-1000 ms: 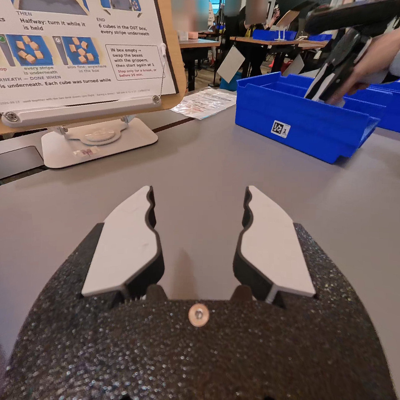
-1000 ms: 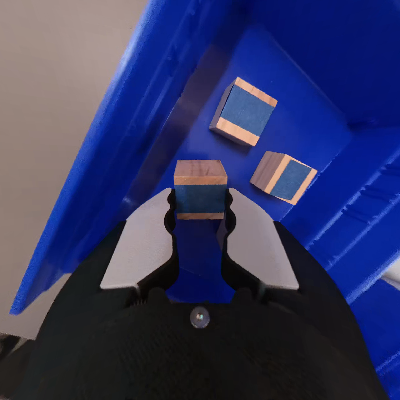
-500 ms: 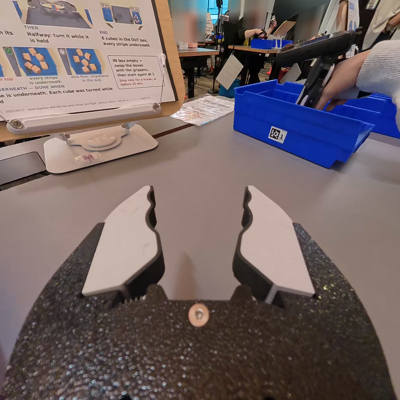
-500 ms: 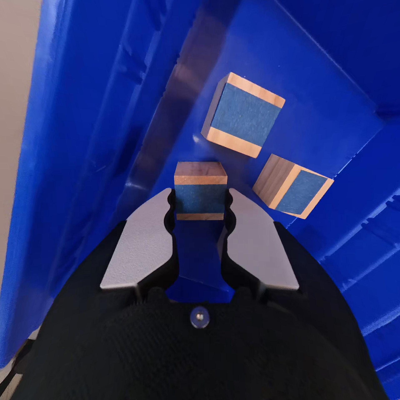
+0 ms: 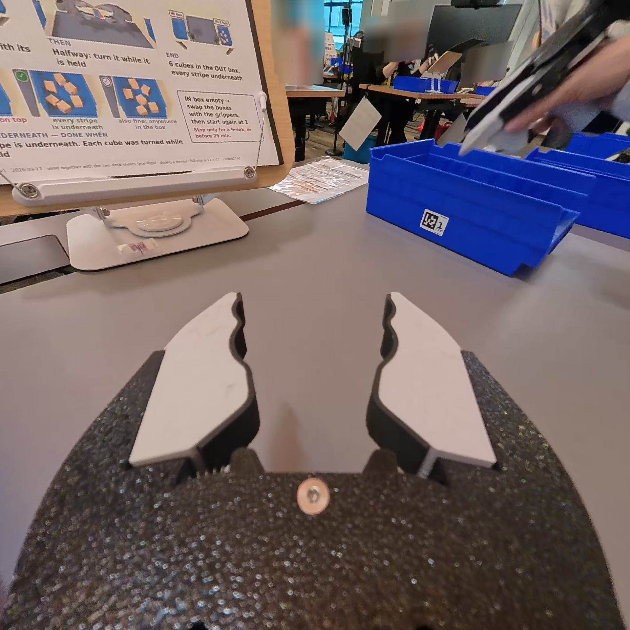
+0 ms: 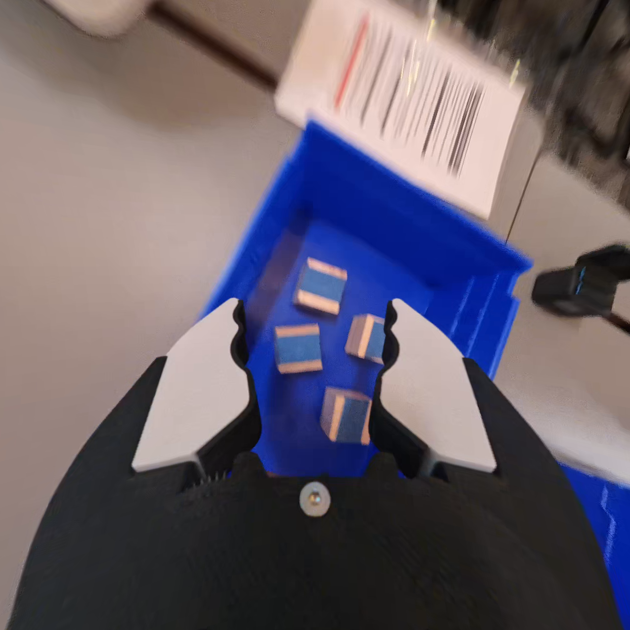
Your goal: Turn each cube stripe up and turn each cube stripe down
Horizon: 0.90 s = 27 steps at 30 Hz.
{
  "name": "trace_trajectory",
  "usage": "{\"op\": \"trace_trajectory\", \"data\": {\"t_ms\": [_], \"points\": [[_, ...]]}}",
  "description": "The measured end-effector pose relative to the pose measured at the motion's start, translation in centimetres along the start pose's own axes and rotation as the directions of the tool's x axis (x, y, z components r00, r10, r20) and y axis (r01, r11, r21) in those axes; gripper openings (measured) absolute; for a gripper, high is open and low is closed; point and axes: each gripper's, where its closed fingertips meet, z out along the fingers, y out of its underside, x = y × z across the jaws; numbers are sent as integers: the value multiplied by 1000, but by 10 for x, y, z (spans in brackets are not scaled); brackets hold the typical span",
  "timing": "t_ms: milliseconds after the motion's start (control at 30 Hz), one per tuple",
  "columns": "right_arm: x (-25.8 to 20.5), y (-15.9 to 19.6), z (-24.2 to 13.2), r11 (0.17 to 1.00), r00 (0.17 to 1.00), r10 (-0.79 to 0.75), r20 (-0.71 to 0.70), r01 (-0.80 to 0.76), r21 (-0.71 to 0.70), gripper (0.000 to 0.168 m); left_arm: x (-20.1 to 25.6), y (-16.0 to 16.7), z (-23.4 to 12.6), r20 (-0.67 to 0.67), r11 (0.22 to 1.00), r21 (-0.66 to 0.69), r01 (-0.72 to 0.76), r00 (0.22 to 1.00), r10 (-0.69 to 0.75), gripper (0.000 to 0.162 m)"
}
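In the right wrist view my right gripper [image 6: 313, 306] is open and empty, well above a blue bin [image 6: 381, 191]. Several wooden cubes lie on the bin's floor with their blue stripes up: one at the far end [image 6: 320, 286], one in the middle [image 6: 298, 347], one to the right [image 6: 366, 337] and one nearest [image 6: 347, 419]. The view is blurred by motion. In the left wrist view my left gripper [image 5: 313, 300] is open and empty over the grey table [image 5: 306, 259]. The right gripper [image 5: 531, 92] shows there above the blue bin [image 5: 477, 211].
An instruction board on a white stand [image 5: 146, 225] is at the back left. A plastic-sleeved sheet [image 5: 320, 177] lies behind the bin. A second blue bin [image 5: 606, 170] is at the far right. A black device [image 6: 586, 286] sits beside the bin.
My right gripper opened and let go of the cube it held low in the bin, then rose well above the bin. The left gripper stayed still and open.
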Motion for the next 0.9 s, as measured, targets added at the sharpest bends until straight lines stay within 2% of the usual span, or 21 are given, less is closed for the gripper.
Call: {"op": "trace_trajectory", "data": {"t_ms": [100, 200, 300, 400, 533, 667, 733, 800, 900], "points": [[-32, -50, -42, 950, 999, 24, 34, -33, 312, 78, -3, -1, -2, 17, 1000, 5, -2, 1000, 1, 77], [-90, -74, -66, 861, 995, -12, 99, -40, 506, 76, -9, -6, -5, 42, 1000, 22, -1, 999, 0, 76], [-155, -81, -71, 774, 981, -29, 194, -100, 625, 75, -22, -10, -13, 103, 1000, 12, -17, 995, 16, 76], [-214, -78, -61, 697, 955, -12, 296, -204, 687, 74, -39, -21, -30, 197, 999, 17, -28, 980, 24, 76], [-262, -65, -25, 662, 961, 11, 277, -214, 718, 74, -72, -38, -68, 355, 999, 15, -36, 935, 28, 73], [-291, -51, -2, 656, 946, 10, 325, -251, 712, 74, -122, -38, -113, 453, 980, -181, -86, 877, 160, 74], [-298, -47, 1, 659, 929, 8, 370, -283, 697, 73, -151, -33, -133, 444, 942, -321, -98, 863, 241, 76], [-297, -47, 0, 649, 926, 6, 378, -292, 703, 73, -178, -24, -147, 371, 872, -477, -111, 874, 314, 77], [-294, -47, -2, 636, 912, 13, 409, -323, 701, 73, -220, -1, -165, 197, 693, -699, -179, 883, 427, 75]]}}
